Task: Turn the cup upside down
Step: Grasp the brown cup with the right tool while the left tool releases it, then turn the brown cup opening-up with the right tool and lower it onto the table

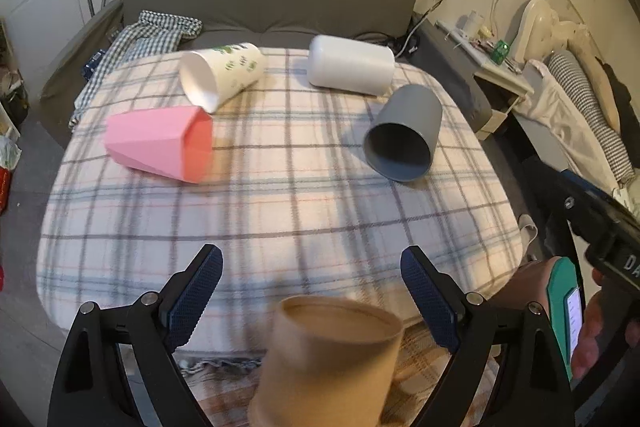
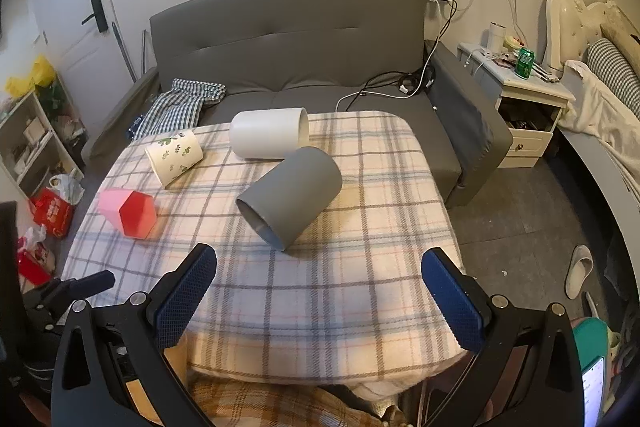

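Several cups lie on their sides on the plaid-covered table: a pink one, a white leaf-print one, a plain white one and a grey one. A tan cup stands base up, blurred, close between my left gripper's open jaws; I cannot tell whether it touches them. My right gripper is open and empty above the table's near edge, with the grey cup just ahead.
A grey sofa with a checked cloth stands behind the table. A nightstand and bed are at right, shelves and bags at left. A slipper lies on the floor at right.
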`<state>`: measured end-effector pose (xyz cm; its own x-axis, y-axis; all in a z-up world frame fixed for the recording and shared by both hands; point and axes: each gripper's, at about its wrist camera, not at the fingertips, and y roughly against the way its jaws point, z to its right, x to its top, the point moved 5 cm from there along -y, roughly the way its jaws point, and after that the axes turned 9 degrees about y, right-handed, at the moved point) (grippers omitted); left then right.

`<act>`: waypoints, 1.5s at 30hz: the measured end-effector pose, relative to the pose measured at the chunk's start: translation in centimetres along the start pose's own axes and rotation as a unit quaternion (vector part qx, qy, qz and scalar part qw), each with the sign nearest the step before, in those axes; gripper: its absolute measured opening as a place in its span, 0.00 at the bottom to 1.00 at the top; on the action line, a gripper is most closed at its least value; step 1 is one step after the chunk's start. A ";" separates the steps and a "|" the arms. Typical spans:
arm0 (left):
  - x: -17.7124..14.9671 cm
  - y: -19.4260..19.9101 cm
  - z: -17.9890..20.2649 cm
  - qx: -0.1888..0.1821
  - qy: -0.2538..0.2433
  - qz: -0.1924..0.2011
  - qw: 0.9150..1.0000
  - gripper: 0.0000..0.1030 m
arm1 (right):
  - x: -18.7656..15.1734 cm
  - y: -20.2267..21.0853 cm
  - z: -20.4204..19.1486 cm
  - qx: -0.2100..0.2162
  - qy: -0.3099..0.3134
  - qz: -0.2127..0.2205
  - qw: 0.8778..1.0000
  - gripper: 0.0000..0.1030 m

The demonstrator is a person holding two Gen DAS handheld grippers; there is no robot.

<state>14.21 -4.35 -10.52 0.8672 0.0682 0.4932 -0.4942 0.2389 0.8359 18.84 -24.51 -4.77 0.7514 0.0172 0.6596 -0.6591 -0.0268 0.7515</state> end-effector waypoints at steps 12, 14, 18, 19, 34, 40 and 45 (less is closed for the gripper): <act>-0.8 3.8 -10.0 0.074 0.028 0.034 0.996 0.91 | -3.7 -1.7 -8.4 0.121 0.010 -0.104 0.987 1.00; -1.2 4.0 -11.5 0.079 0.039 0.034 0.996 0.91 | -4.5 -2.2 -9.7 0.138 0.006 -0.124 0.983 1.00; -2.0 3.9 -12.9 0.078 0.051 0.029 0.995 0.91 | -5.9 -3.6 -12.1 0.172 -0.012 -0.167 0.971 1.00; -2.2 3.8 -13.0 0.076 0.053 0.027 0.995 0.91 | -6.1 -3.9 -12.5 0.174 -0.014 -0.175 0.969 1.00; -3.7 2.2 -12.6 0.065 0.041 -0.004 0.997 0.91 | -7.4 -6.7 -14.5 0.196 -0.034 -0.245 0.949 0.79; -3.3 2.1 -12.3 0.065 0.044 -0.003 0.997 0.91 | -5.7 -5.2 -14.1 0.184 -0.006 -0.207 0.961 0.78; -2.3 1.9 -11.7 0.064 0.047 0.001 0.997 0.91 | -3.0 -4.0 -13.5 0.154 0.041 -0.147 0.976 0.78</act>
<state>12.01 7.29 -12.90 0.8652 0.1600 0.4751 -0.4943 0.1135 0.8619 18.78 -10.98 -9.61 0.8936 0.1492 0.4234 -0.3649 -0.3080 0.8786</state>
